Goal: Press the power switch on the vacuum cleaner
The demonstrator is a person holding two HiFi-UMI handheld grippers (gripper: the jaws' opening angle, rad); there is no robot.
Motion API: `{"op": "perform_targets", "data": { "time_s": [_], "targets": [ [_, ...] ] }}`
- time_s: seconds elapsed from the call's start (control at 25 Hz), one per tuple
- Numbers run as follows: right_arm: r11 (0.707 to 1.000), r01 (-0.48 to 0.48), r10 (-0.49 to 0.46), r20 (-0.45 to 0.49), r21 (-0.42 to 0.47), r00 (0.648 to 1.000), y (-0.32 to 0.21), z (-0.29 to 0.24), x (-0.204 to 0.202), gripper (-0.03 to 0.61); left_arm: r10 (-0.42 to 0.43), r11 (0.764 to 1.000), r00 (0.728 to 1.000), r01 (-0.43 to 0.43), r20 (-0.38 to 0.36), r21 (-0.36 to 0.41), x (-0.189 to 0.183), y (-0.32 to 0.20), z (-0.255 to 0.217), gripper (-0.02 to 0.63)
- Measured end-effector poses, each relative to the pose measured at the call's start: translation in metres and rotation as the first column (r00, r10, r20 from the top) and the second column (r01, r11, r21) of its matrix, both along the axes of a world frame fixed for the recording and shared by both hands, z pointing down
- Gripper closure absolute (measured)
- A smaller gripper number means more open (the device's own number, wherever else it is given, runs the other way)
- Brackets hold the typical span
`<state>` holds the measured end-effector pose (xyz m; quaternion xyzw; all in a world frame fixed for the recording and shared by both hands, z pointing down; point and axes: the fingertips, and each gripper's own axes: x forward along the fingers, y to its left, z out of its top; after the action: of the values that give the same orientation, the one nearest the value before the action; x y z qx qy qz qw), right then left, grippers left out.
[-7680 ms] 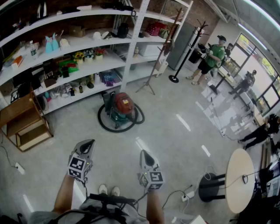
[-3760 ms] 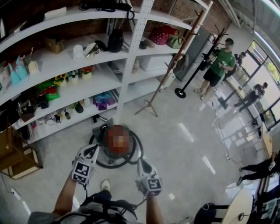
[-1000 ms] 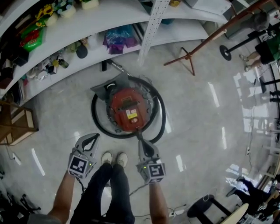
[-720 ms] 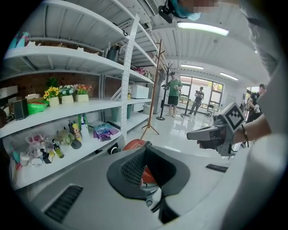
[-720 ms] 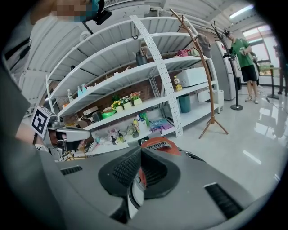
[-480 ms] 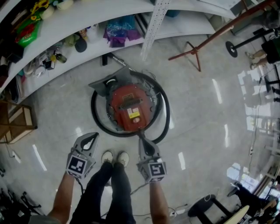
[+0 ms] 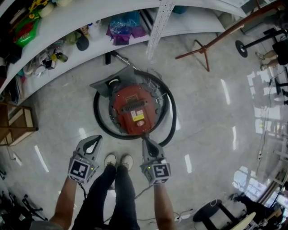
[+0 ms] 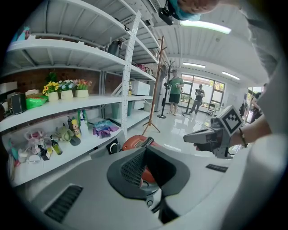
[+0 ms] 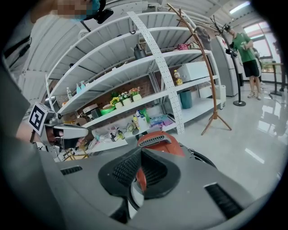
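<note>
Polished grey floor [image 7: 211, 117] spreads beneath long white shelves [image 7: 103, 13] crowded with bottles [image 8: 75, 126] and potted flowers [image 8: 66, 88], with a wooden coat stand [image 7: 211, 40] off to the right. Red vacuum cleaner [image 7: 135, 105] sits on the floor just in front of the shelving and directly ahead of the person's shoes [image 7: 118, 160], ringed by its black hose [image 7: 173, 120]. Round from above, the canister points its grey front plate [image 7: 110, 83] up and left toward the shelves. The black grille [image 7: 132, 108] on its lid runs roughly left to right, and a yellow label [image 7: 137, 117] sits on the side nearest the person. Left gripper [image 7: 95, 139] hovers over bare floor, short of the machine, jaws closed tip to tip on nothing. Right gripper [image 7: 146, 142], likewise closed and empty, reaches the hose's near edge; contact cannot be judged.
</note>
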<state>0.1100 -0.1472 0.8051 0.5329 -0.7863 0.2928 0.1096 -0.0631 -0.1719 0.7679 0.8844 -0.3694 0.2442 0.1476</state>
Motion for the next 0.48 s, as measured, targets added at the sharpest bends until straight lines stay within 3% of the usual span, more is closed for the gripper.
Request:
{"op": "perform_targets", "data": {
  "time_s": [0.48],
  "targets": [
    [1.000, 0.021, -0.022, -0.014, -0.021, 1.000, -0.030, 0.026, -0.004, 0.574, -0.002, 1.000, 1.000, 0.002, -0.024, -0.017, 0.012, 0.006, -0.005, 0.605]
  ]
}}
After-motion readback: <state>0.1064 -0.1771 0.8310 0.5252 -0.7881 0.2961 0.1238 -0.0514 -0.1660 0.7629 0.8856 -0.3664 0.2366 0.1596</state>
